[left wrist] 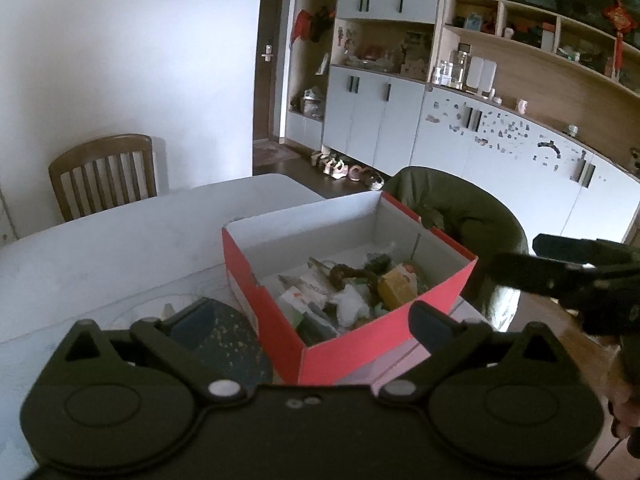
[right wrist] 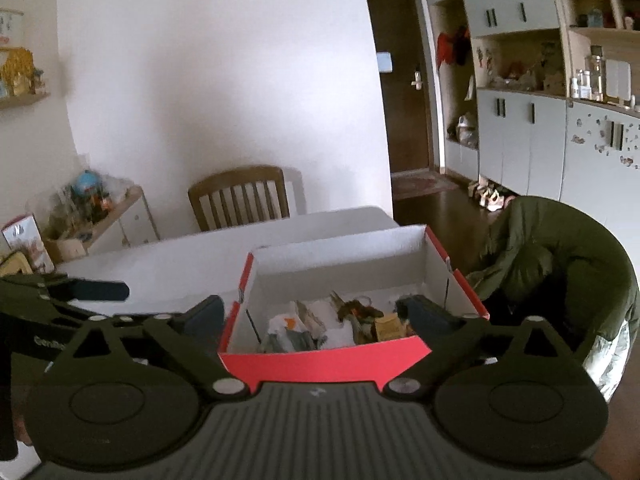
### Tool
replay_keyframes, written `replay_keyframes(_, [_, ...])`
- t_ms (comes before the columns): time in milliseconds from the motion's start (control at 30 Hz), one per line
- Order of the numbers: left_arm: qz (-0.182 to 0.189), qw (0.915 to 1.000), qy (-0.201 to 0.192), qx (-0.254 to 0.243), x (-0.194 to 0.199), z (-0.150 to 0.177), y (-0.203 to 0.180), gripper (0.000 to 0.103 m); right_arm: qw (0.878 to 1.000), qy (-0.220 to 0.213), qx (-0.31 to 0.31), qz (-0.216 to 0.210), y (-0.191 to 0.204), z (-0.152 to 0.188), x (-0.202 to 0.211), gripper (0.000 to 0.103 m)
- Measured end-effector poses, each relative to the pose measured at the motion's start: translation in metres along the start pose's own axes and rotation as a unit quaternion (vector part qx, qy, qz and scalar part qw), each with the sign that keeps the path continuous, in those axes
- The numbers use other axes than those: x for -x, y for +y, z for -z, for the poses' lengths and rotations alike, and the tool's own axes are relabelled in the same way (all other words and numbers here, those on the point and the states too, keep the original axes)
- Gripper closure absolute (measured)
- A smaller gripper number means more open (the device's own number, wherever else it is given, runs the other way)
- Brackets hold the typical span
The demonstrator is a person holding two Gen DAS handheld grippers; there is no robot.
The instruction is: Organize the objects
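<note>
The red box [left wrist: 360, 332] with white inner walls sits open in the lower middle of the left wrist frame, on the white desk [left wrist: 120, 256], and fills the lower centre of the right wrist frame [right wrist: 320, 364] as well. Inside it lies a loose heap of small items [left wrist: 352, 292]: white wrappers, a yellowish-brown packet [left wrist: 396, 288] and dark bits that are too jumbled to name. Just left of the box, at the lower left of the left wrist frame, a dark round object [left wrist: 224, 340] with pale speckles lies on the desk, partly hidden. The left gripper [left wrist: 312, 320] has its fingers spread wide apart and empty, with the box's near corner between them. The right gripper [right wrist: 316, 312] is likewise spread and empty, its fingers straddling the box's near wall. Beyond the desk, a wooden chair [right wrist: 240, 196] stands against the white wall, and a chair draped in an olive-green jacket [right wrist: 560, 264] sits at the right of the box.
</note>
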State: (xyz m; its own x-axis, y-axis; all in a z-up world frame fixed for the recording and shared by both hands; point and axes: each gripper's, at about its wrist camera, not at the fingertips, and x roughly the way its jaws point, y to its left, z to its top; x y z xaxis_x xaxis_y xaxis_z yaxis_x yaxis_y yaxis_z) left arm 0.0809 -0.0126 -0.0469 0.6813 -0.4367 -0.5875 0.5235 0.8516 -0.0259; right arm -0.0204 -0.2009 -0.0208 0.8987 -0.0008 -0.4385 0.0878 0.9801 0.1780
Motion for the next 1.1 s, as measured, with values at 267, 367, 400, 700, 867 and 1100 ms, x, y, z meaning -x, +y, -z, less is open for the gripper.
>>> replay_keyframes(267, [0.004, 1.0, -0.006, 0.002, 0.011, 0.006, 0.005, 0.0, 0.999, -0.038, 0.006, 0.029, 0.015, 0.007, 0.017, 0.0])
replay_keyframes(367, [0.002, 0.9999, -0.014, 0.0, 0.017, 0.007, 0.007, 0.0, 0.997, -0.05, 0.004, 0.053, 0.021, 0.014, 0.02, 0.0])
replay_keyframes(400, [0.0, 0.9999, -0.017, -0.001, 0.019, 0.008, 0.007, 0.0, 0.997, -0.053, -0.003, 0.057, 0.022, 0.016, 0.02, 0.0])
replay_keyframes(700, [-0.006, 0.9998, -0.019, 0.004, 0.023, 0.01, 0.017, 0.0, 0.998, -0.015, -0.011, 0.063, 0.027, 0.028, 0.018, 0.0])
replay_keyframes(867, [-0.003, 0.9998, -0.018, 0.006, 0.022, 0.011, 0.019, 0.0, 0.998, -0.007, -0.009, 0.063, 0.036, 0.035, 0.016, 0.0])
replay_keyframes(1100, [-0.003, 0.9998, -0.017, 0.007, 0.021, 0.015, 0.022, 0.0, 0.997, 0.0, -0.003, 0.071, 0.041, 0.037, 0.011, 0.0])
